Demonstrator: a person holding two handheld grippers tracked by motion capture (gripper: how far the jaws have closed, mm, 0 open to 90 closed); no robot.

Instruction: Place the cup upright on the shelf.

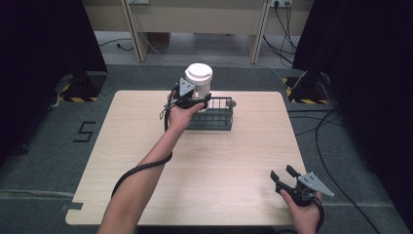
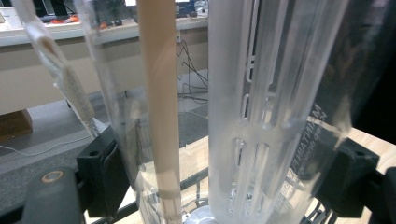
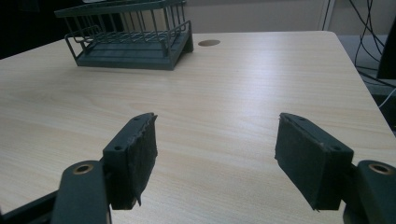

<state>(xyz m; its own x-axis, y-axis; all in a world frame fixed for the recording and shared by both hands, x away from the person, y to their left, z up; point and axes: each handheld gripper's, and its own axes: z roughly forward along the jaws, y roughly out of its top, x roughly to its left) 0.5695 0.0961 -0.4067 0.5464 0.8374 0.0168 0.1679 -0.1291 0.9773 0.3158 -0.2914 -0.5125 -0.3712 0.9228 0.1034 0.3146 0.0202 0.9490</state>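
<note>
The left gripper [image 1: 196,100] has its jaws clamped on a clear plastic bottle with a white lid [image 1: 198,78], held over the left end of the dark wire rack [image 1: 216,116] near the far edge of the pale wooden table [image 1: 195,165]. Bare tabletop spreads toward the near right corner, where the right gripper [image 1: 282,174] hovers, jaws spread apart and holding nothing.

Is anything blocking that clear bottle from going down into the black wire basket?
Nothing visible does. The left hand-held gripper holds the clear bottle at the wire basket's left end, and the basket looks empty.
</note>
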